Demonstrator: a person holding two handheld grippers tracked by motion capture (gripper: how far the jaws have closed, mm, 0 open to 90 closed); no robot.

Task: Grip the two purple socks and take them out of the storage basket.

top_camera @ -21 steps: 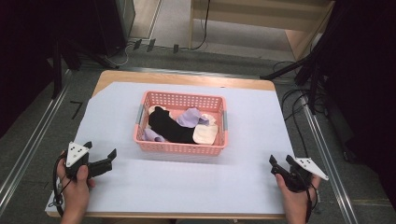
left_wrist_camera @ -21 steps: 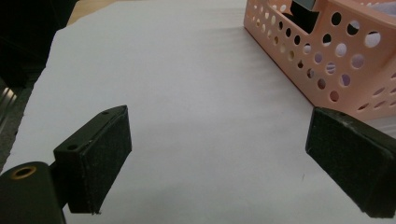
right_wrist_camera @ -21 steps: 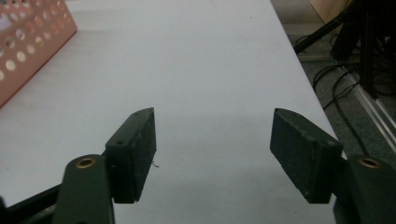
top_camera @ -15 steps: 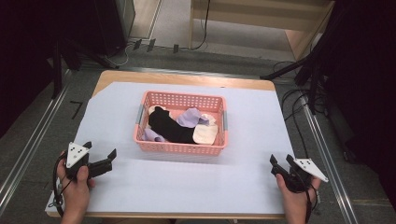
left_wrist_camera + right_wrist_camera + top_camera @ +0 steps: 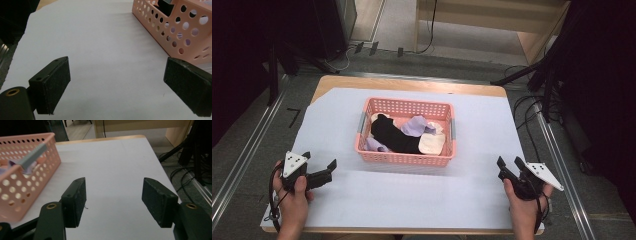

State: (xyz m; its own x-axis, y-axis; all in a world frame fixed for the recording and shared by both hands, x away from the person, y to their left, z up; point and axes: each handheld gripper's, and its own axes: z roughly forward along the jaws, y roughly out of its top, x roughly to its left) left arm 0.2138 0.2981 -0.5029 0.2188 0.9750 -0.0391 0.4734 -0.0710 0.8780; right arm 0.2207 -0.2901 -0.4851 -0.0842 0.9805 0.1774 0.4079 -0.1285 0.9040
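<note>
Basket (image 5: 406, 131): pink, perforated, mid-surface, holding a black garment (image 5: 393, 136), lilac pieces and a cream one. Nothing has shifted over the last second; your left tongs (image 5: 319, 169) and right tongs (image 5: 510, 167) remain at the near corners, both spread and empty, well apart from it. Judged: no step begun yet.

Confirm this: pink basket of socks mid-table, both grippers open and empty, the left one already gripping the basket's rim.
Not quite. The left gripper grips nothing: in the left gripper view its jaws stand apart over bare sheet, short of the pink basket. The rest holds; the right gripper is open too.
</note>
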